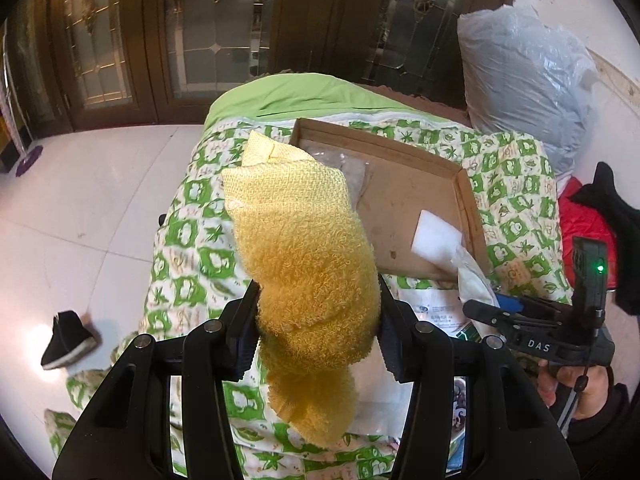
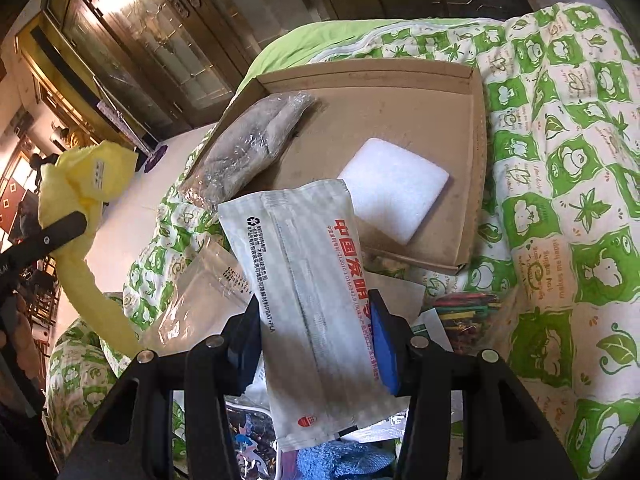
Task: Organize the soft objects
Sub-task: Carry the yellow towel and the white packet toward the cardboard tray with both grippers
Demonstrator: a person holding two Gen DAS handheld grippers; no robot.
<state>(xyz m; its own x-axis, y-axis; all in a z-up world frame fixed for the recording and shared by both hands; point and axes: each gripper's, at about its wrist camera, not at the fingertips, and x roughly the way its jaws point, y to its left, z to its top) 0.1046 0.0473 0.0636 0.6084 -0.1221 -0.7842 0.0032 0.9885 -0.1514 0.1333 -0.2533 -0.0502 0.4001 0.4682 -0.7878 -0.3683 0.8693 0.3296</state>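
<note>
Left gripper (image 1: 318, 320): jaws clamped on a yellow terry-cloth towel (image 1: 304, 248), which fills the centre of the left wrist view, bunched between the pads with a tail drooping below them.

Right gripper (image 2: 316, 320): jaws clamped on a flat white plastic mailer bag with red printed characters (image 2: 320, 288), held at lower centre of the right wrist view.

Shallow brown cardboard tray (image 2: 476, 168) rests on the green-and-white patterned quilt (image 2: 560, 200), upper centre. Inside it: a white foam block (image 2: 394, 196) at the right, and a grey item in clear wrap (image 2: 248, 148) overhanging the left edge.

Clear plastic pouch (image 2: 200, 300) lies on the quilt, lower left, beside the mailer.
</note>
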